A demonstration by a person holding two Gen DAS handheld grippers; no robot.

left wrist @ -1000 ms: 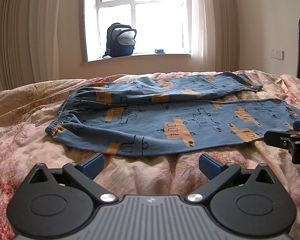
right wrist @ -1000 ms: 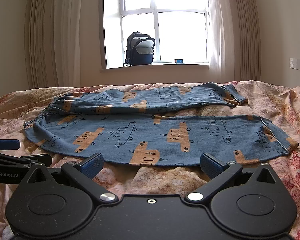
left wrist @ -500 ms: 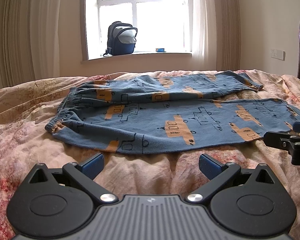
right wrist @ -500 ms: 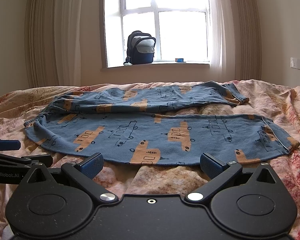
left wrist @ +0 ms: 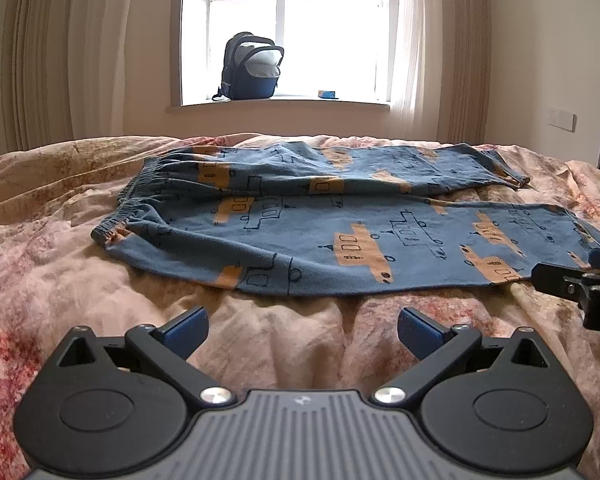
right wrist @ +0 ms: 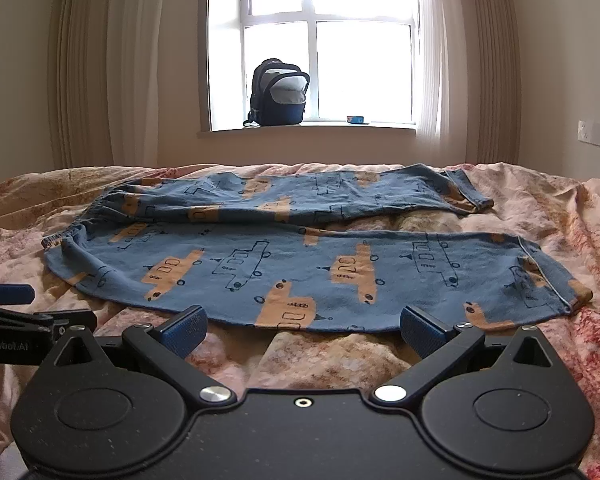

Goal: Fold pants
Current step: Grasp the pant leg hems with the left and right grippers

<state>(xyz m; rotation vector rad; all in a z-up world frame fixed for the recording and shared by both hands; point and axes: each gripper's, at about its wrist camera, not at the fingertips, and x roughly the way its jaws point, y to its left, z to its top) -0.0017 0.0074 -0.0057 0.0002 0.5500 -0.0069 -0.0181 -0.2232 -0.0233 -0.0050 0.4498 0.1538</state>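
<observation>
Left wrist: pants, bedspread, backpack

Counted one pants on one bed: two legs, one waistband. Two grippers were mine: left gripper, right gripper, each with two fingers, spread wide. One window ahead, four panes visible. On sill: one backpack, one small blue box. Curtains: one set each side, two in all. One wall switch. Orange vehicles printed on pants: many, exact number unclear.
</observation>
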